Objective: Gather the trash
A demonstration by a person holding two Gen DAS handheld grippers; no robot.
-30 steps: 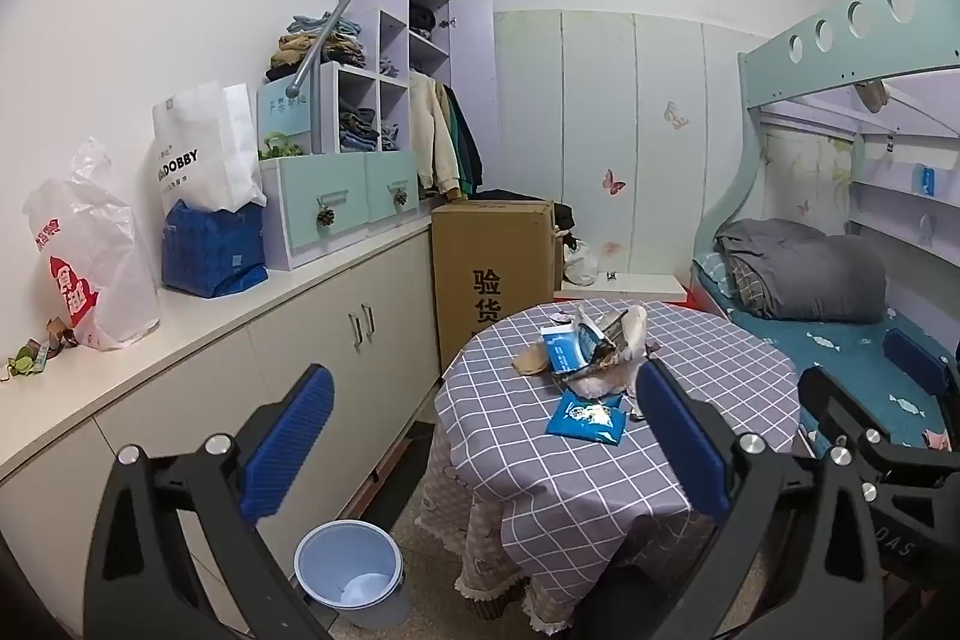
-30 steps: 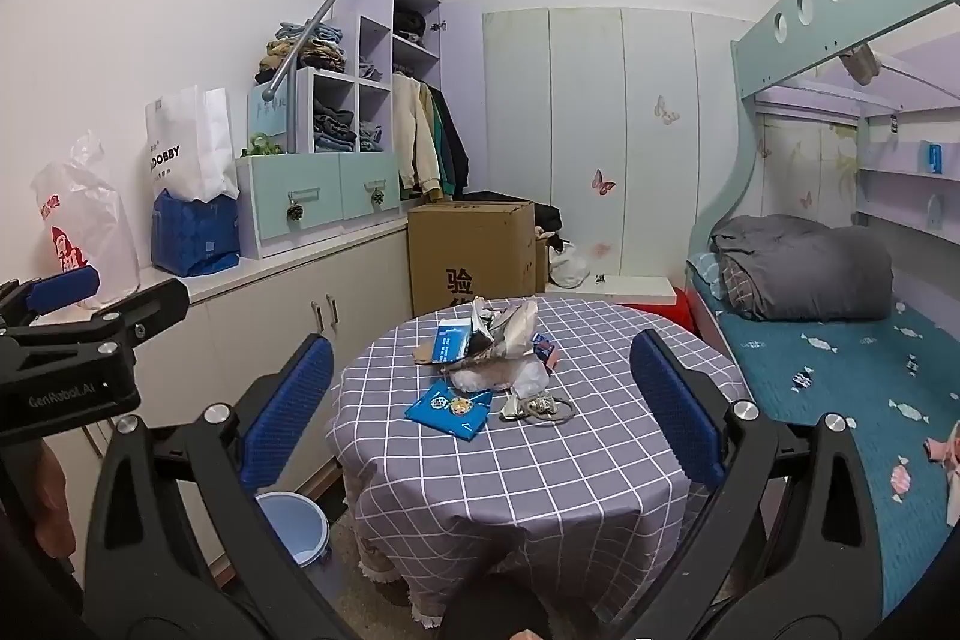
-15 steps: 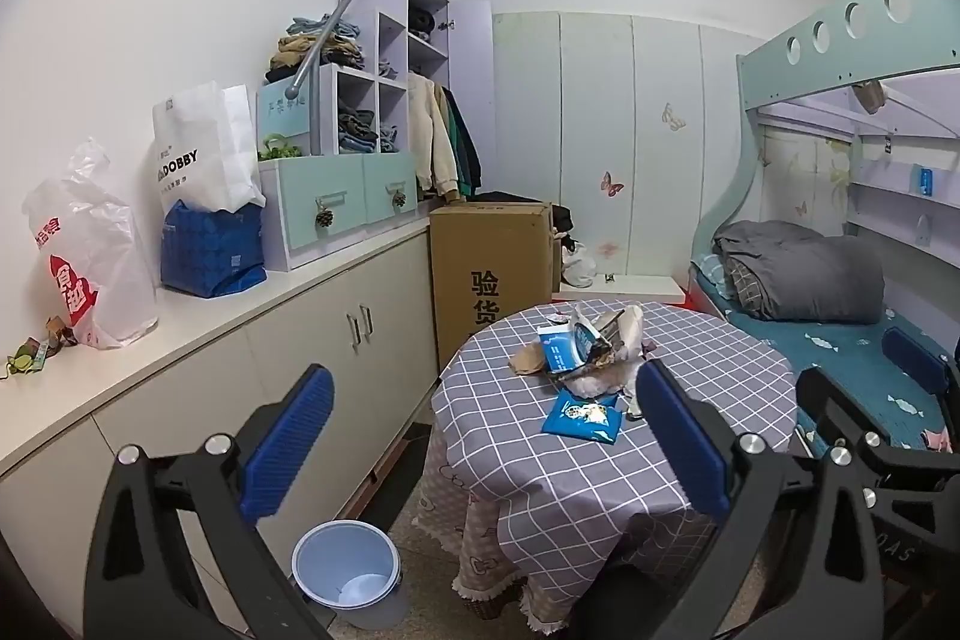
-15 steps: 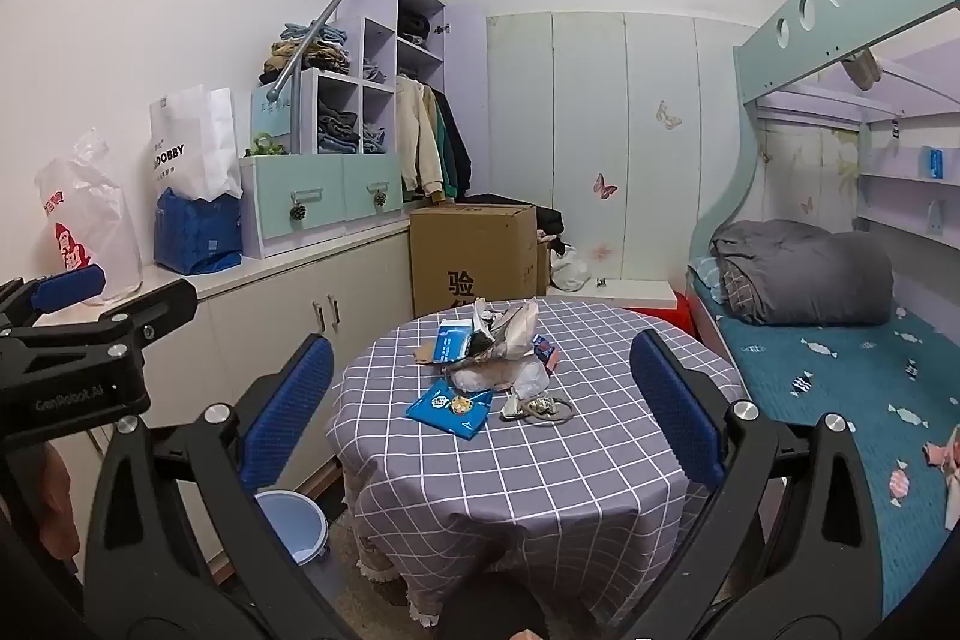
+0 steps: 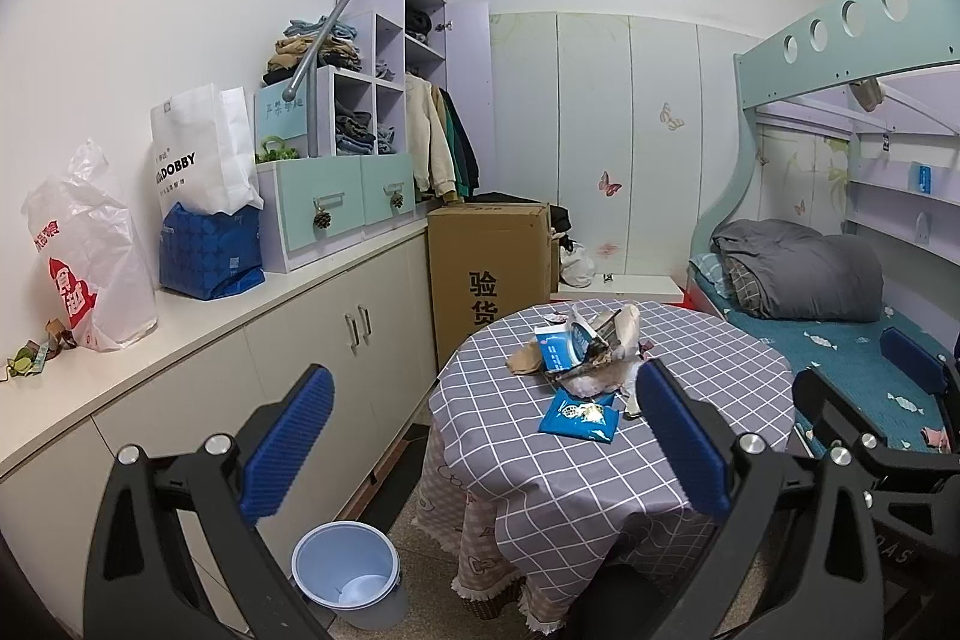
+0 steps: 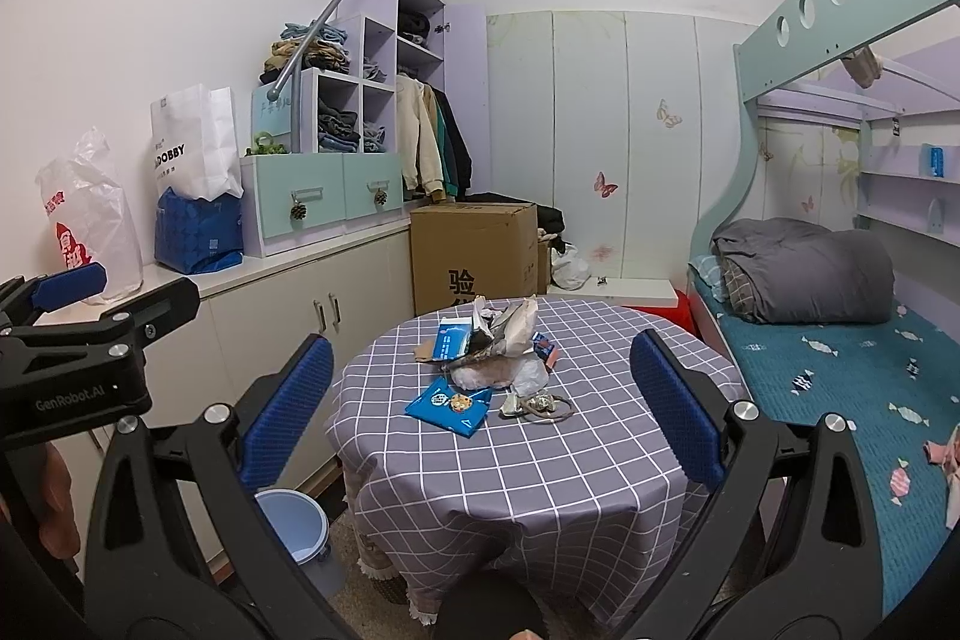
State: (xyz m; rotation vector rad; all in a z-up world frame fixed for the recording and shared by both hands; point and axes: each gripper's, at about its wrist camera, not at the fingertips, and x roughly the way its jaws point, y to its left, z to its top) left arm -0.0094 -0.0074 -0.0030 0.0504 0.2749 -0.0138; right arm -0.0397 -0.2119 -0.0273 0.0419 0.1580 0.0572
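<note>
A heap of trash (image 6: 495,340) lies on a round table with a grey checked cloth (image 6: 540,460): crumpled wrappers, a blue carton, a flat blue packet (image 6: 449,405) and a tangled loop (image 6: 543,405). The heap also shows in the left wrist view (image 5: 585,349), with the blue packet (image 5: 579,415) in front of it. A light blue bin (image 5: 347,574) stands on the floor left of the table; it also shows in the right wrist view (image 6: 292,523). My left gripper (image 5: 480,442) is open and empty, short of the table. My right gripper (image 6: 480,412) is open and empty, facing the heap.
White cabinets (image 5: 336,328) with bags on the counter run along the left wall. A cardboard box (image 6: 474,256) stands behind the table. A bunk bed (image 6: 840,340) with a grey duvet fills the right side. The left gripper's body (image 6: 78,358) shows at the right view's left edge.
Both views have shifted only slightly; the table and trash sit a little lower and nearer. Both grippers stay open and empty.
</note>
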